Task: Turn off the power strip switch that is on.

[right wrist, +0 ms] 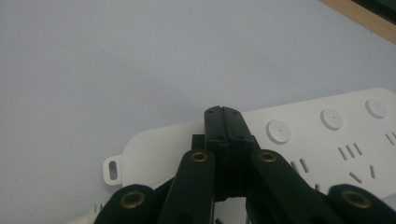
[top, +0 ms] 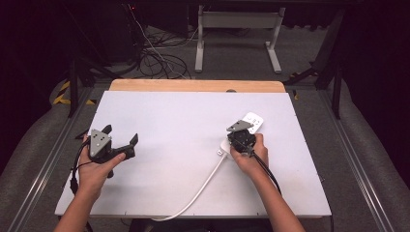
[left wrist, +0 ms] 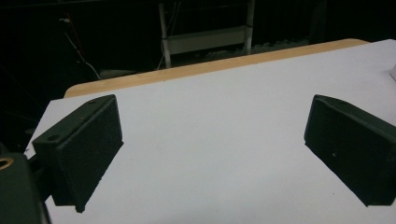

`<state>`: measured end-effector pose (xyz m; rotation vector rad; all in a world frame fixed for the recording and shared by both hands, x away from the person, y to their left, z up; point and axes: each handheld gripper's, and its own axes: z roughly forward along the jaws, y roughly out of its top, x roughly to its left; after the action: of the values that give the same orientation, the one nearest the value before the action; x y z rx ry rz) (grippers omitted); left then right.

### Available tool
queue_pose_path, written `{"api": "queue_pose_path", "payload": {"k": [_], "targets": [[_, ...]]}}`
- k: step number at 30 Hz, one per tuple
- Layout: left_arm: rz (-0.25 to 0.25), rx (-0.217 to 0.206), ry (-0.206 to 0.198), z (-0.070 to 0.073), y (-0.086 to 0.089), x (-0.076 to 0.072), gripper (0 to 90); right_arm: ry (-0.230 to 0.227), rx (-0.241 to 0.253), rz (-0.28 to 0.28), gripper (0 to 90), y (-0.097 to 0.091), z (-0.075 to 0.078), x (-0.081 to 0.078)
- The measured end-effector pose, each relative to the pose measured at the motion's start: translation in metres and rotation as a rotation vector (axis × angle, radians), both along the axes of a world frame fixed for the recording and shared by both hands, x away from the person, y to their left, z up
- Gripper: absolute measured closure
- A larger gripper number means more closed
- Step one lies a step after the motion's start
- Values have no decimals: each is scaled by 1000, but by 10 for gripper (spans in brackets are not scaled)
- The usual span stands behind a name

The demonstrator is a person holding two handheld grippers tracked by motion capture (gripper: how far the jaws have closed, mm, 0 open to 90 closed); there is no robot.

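I have my left gripper [top: 122, 144] low at the left of the high view, held in the left hand [top: 94, 169] just above the tabletop [top: 169, 125], its two fingers [left wrist: 84, 149] spread wide with nothing between them. My right gripper [top: 241, 137] sits right of centre in the frame, the right hand [top: 249, 157] gripping it from behind and tipping it down onto the white power strip [top: 251, 121]. In the right gripper view its fingers [right wrist: 223, 122] are clenched flat together over the strip's near end, grasping nothing. The hand and gripper cover most of the strip from above; whether the fingertips touch it, I cannot tell. I count one strip, one white cord [top: 200, 191] trailing to the lower edge, and three round buttons [right wrist: 279, 131] with several slot groups beside them.
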<state>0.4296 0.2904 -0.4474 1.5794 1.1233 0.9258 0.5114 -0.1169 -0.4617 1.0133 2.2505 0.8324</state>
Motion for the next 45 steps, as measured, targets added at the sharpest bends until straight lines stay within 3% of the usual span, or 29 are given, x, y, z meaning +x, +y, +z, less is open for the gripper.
{"api": "queue_pose_path", "payload": {"k": [40,45], "targets": [[-3,3,2,0,0,1,49,4,5,2,900,-1,1,1],[-5,5,3,0,0,1,49,15,27,-1,900,-3,1,2]]}}
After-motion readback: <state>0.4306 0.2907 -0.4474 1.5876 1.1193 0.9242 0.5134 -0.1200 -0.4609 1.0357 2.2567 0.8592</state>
